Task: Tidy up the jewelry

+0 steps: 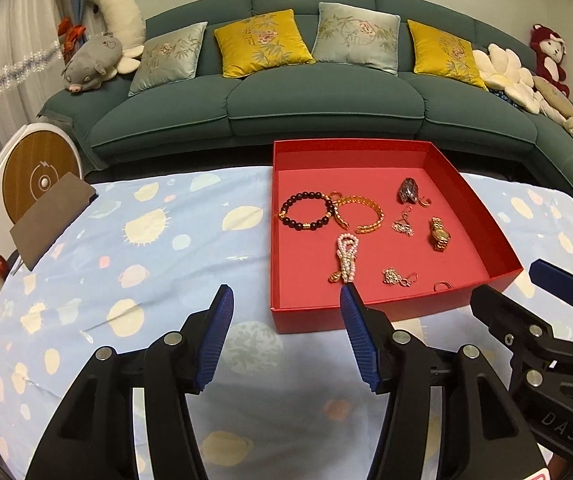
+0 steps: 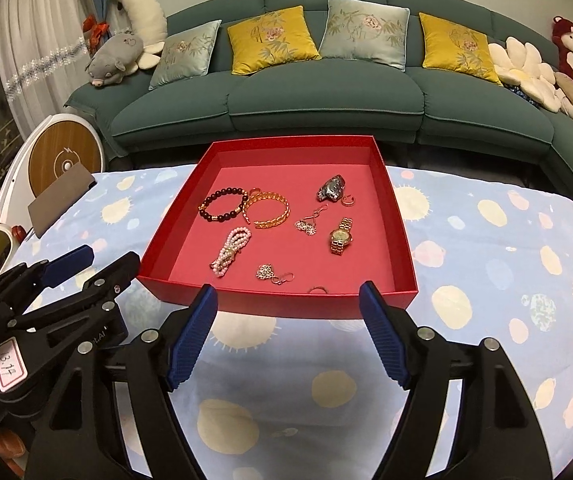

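Observation:
A red open box (image 1: pixel 286 152) (image 2: pixel 402 232) sits on the planet-print cloth. In it lie a dark bead bracelet (image 1: pixel 306 211) (image 2: pixel 222 204), a gold bangle (image 1: pixel 360 212) (image 2: pixel 267 210), a pearl bracelet (image 1: pixel 346 256) (image 2: pixel 232 249), a gold watch (image 1: pixel 439 234) (image 2: pixel 341 236), a dark watch (image 1: pixel 408 191) (image 2: pixel 331 188), small earrings and rings. My left gripper (image 1: pixel 286 296) is open and empty just before the box's near left corner. My right gripper (image 2: pixel 288 294) is open and empty at the box's near wall.
A brown card (image 1: pixel 52 218) (image 2: pixel 60 206) lies at the cloth's left edge beside a round white device (image 1: pixel 38 176). A green sofa (image 1: pixel 286 96) with cushions stands behind the table. Cloth (image 2: pixel 506 280) shows right of the box.

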